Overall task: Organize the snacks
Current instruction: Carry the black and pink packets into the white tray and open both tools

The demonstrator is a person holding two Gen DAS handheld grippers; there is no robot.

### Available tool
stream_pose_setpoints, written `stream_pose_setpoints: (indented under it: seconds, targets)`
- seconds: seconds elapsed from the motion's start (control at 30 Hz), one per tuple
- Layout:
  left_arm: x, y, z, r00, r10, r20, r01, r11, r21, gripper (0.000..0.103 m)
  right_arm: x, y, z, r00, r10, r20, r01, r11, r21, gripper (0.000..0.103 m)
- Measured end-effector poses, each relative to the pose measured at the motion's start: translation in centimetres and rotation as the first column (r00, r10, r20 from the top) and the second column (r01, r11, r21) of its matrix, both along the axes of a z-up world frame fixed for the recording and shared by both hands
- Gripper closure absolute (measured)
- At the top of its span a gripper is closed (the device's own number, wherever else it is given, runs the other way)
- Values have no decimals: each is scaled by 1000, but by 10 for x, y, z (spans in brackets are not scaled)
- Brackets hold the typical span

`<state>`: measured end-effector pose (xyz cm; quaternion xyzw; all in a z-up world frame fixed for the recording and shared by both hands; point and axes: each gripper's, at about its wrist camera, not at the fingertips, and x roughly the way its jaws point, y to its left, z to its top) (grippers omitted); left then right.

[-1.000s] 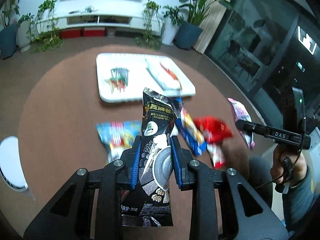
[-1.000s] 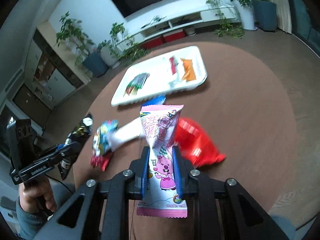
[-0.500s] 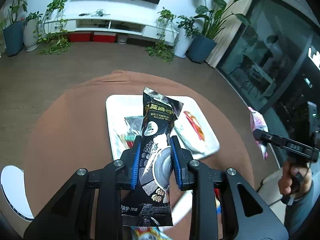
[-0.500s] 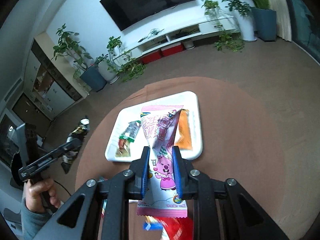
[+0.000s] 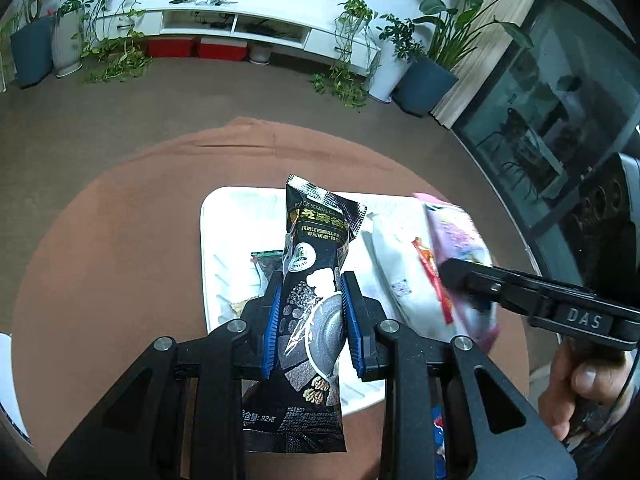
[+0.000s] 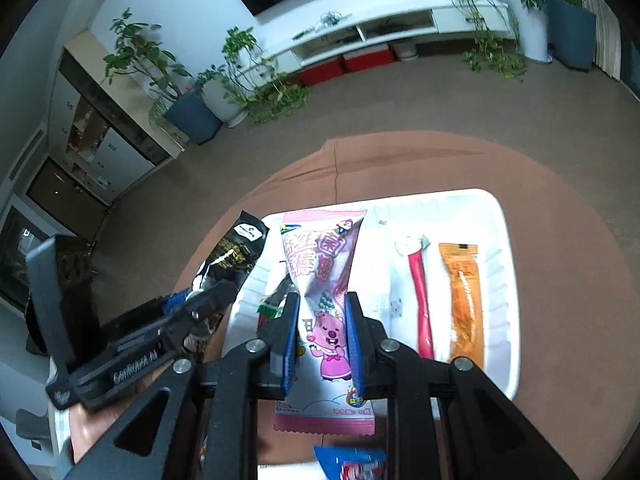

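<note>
Round brown desk, white tray. Left claw grasping black sesame packet, right claw grasping pink packet; both now over tray, previously above loose snacks.

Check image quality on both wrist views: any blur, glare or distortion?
Left wrist: strong fisheye bend, dark corners; black packet in the left gripper sharp, pink packet at right smeared by motion, white tray washed out. Right wrist: same barrel distortion; pink packet in the right gripper crisp, red stick slightly blurred, blue cast overall.
</note>
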<state>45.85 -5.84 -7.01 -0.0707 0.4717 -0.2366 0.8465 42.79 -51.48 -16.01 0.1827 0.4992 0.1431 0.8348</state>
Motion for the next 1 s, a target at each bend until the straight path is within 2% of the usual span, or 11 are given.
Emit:
stream_pose_setpoints:
  seconds: [0.17,0.43,0.63,0.7,0.77,0.93,1.0]
  targets:
    - [10,-6,-23,1000,14,-23,-14,1000,13,77,17,8,-27,999,-19,-50,18,1000,-20,80]
    - [23,-22,-57,998,20,-59,-17,999,39,76,29,19,-55,996,-17,-85,9,996,-92,79]
    - [30,-28,-67,998,23,-58,-19,998,63,75,32,21,-70,994,-15,-108,1,992,-130,79]
    - [30,-29,-67,998,26,-55,-22,997,71,68,32,22,-72,994,-15,-109,-1,990,-143,78]
    - [30,-30,-71,998,30,-54,-26,996,80,40,32,22,-73,993,-19,-113,3,990,-140,78]
    - [27,-28,-69,998,33,-46,-29,997,74,37,31,22,-73,994,-15,-107,-1,989,-146,73]
    - [26,-27,-64,999,33,-37,-30,997,73,37,29,23,-71,994,-11,-104,-4,989,-147,68]
